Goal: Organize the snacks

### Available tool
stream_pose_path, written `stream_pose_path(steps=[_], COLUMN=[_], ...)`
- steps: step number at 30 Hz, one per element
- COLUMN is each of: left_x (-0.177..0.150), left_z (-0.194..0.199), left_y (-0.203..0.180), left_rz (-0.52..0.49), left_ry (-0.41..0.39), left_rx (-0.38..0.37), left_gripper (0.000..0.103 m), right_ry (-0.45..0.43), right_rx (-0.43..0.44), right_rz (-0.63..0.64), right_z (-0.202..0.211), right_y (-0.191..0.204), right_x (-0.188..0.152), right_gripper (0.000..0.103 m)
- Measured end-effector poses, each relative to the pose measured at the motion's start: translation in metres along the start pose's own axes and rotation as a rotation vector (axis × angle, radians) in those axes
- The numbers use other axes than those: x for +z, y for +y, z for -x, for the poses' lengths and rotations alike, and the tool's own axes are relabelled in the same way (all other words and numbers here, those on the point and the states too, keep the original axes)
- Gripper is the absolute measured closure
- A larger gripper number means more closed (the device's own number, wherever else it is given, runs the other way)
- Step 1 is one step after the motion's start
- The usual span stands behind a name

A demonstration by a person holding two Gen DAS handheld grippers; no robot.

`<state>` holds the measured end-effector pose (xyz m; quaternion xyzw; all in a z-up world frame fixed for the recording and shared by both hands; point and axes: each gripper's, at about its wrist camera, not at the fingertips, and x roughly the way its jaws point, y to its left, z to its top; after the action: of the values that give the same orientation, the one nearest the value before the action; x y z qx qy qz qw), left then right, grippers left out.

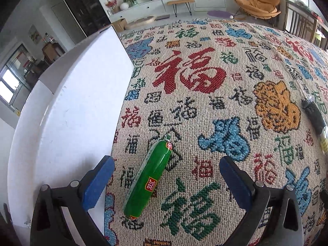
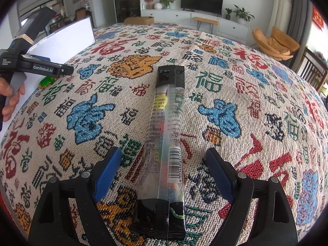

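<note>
Both tongs stand spread: the left gripper point(image 1: 167, 182) over the green sausage point(image 1: 148, 179), the right gripper point(image 2: 164, 176) over the long black snack pack point(image 2: 167, 143), touching neither, it seems. A white box point(image 1: 67, 112) sits just beside the sausage. Everything lies on a patterned woven cloth point(image 1: 225, 86); a television point(image 2: 202, 2) stands beyond.
</note>
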<state>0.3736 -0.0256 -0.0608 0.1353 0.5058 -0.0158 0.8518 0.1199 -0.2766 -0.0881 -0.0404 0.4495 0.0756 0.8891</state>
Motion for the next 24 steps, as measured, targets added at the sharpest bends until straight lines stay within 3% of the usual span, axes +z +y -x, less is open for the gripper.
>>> stream_pose_path(steps=[2,6,10,11,12,13,17,24], left_x=[-0.003,-0.017,-0.019,-0.019,-0.019,-0.019,-0.031,-0.096], left_z=[-0.014,-0.008,-0.002,-0.002,-0.001,-0.002,0.005,0.047], left_y=[0.01,0.023,0.023,0.025,0.028,0.031,0.033,0.021], left_rz=[0.044,0.182,0.164,0.173,0.188,0.205,0.229,0.248], left_ry=[0.053,0.048,0.022,0.02,0.017,0.014,0.003,-0.025], left_rx=[-0.062,-0.229,-0.204,-0.197,-0.196,-0.203,-0.245,-0.345], left_gripper=[0.002,0.014,0.053,0.058,0.072,0.078,0.081,0.081], right_ry=[0.0,0.0,0.0,0.0,0.0,0.0,0.0,0.0], right_rx=[0.0,0.0,0.0,0.0,0.0,0.001,0.001,0.008], right_rz=[0.0,0.0,-0.001,-0.001,-0.001,-0.001,-0.001,-0.007], right_z=[0.0,0.0,0.0,0.0,0.0,0.0,0.0,-0.001], right_y=[0.0,0.0,0.0,0.0,0.0,0.0,0.0,-0.002], right_x=[0.0,0.0,0.0,0.0,0.0,0.0,0.0,0.0], right_gripper=[0.017,0.017,0.017,0.017,0.017,0.017,0.017,0.016])
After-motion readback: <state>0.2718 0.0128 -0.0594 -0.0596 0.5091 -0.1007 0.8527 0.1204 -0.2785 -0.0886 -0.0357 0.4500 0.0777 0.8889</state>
